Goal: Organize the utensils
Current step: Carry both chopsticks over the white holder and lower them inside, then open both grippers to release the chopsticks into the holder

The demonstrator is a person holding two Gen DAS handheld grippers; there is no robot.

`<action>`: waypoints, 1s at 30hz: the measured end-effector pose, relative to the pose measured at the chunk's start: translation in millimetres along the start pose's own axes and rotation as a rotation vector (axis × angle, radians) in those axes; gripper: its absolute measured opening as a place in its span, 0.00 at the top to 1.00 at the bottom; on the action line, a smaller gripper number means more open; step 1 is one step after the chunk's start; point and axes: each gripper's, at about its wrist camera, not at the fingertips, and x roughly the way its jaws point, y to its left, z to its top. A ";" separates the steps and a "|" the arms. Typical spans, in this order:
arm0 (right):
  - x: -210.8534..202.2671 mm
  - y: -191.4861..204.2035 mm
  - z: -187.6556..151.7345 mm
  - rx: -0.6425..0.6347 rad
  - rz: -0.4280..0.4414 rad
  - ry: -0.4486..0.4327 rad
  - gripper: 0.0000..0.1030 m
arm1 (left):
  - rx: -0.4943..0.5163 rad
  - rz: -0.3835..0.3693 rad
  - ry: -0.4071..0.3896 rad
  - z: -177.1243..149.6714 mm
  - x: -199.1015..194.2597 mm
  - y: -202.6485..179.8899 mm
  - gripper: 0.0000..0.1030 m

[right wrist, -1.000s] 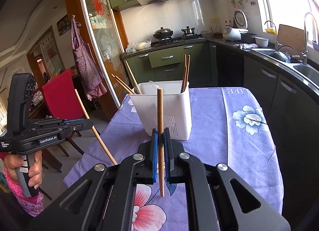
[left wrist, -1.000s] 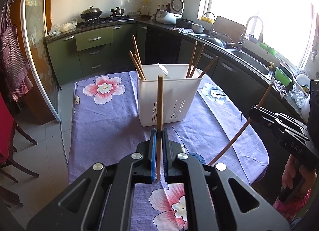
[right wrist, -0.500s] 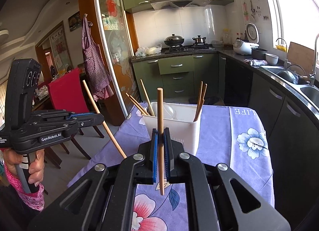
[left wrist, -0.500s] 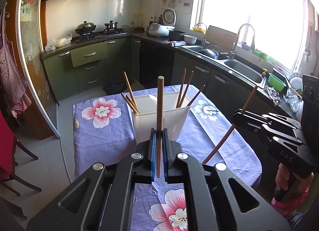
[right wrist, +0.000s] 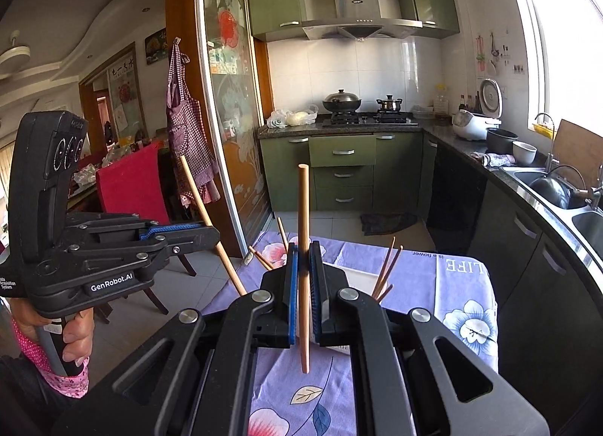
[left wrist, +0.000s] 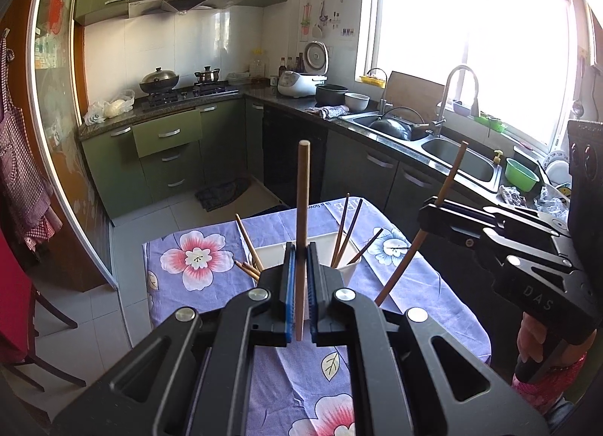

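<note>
Left chopstick: upright, pinched between the blue pads of the left gripper; top end well above the jaws, lower end just under them.
Right chopstick: likewise vertical, clamped in the right gripper; more of its length hangs below the jaws than on the left one.
Holder: white utensil bin on the table, now mostly hidden behind both sets of jaws; only its rim shows.
Chopsticks already in holder: several lean out at the right end, several more at the left end.
Change: a second ago the bin stood large and low in front of both cameras; since then both grippers have risen, and the bin sits smaller and lower, under the fingertips. Both sticks have stayed gripped throughout.
Meaning: probably a lift to get the lower tips above the rim before lowering them in. Neither stick is stowed yet.
Stick-to-bin relation: both held above and on the near side of the bin, apart from it; the right one tilts when seen from the left camera.
Tablecloth: purple, floral, nothing loose visible on it.
Risk: long overhang may catch the rim or the leaning sticks.
</note>
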 end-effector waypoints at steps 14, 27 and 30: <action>17.8 -15.3 69.7 -0.007 -0.016 -0.061 0.93 | 0.017 0.020 -0.081 57.4 3.4 -2.5 0.94; 99.6 -60.4 64.4 0.059 -0.068 -0.004 0.93 | -0.023 0.061 0.009 50.8 83.5 11.1 0.94; 117.3 -62.7 47.7 0.061 -0.077 0.021 0.93 | -0.029 0.074 0.029 39.1 97.6 13.8 0.94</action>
